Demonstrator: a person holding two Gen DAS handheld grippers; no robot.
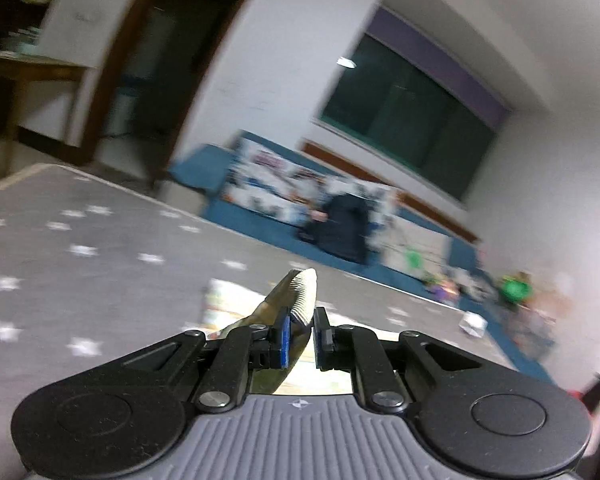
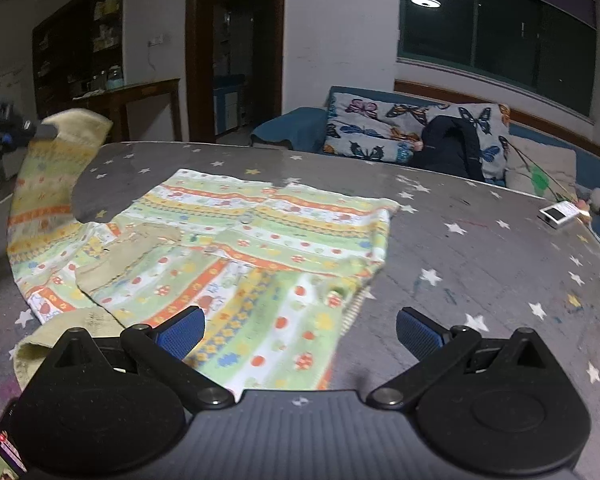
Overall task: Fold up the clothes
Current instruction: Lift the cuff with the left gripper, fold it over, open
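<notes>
A small patterned garment (image 2: 236, 240) with green, orange and yellow bands lies on the grey star-print surface (image 2: 480, 260). My left gripper (image 1: 302, 330) is shut on the ribbed cuff (image 1: 300, 292) of its sleeve. In the right wrist view that sleeve (image 2: 40, 200) is lifted off the surface at the far left, with the left gripper (image 2: 40, 132) at its end. My right gripper (image 2: 300, 328) is open and empty, low over the near edge of the garment.
A small white box (image 2: 560, 213) lies at the surface's far right. Behind it stands a blue sofa (image 2: 296, 124) with butterfly cushions (image 2: 380, 128) and a dark bag (image 2: 452, 148). A wooden table (image 2: 140, 96) and a doorway (image 2: 236, 48) are at the back left.
</notes>
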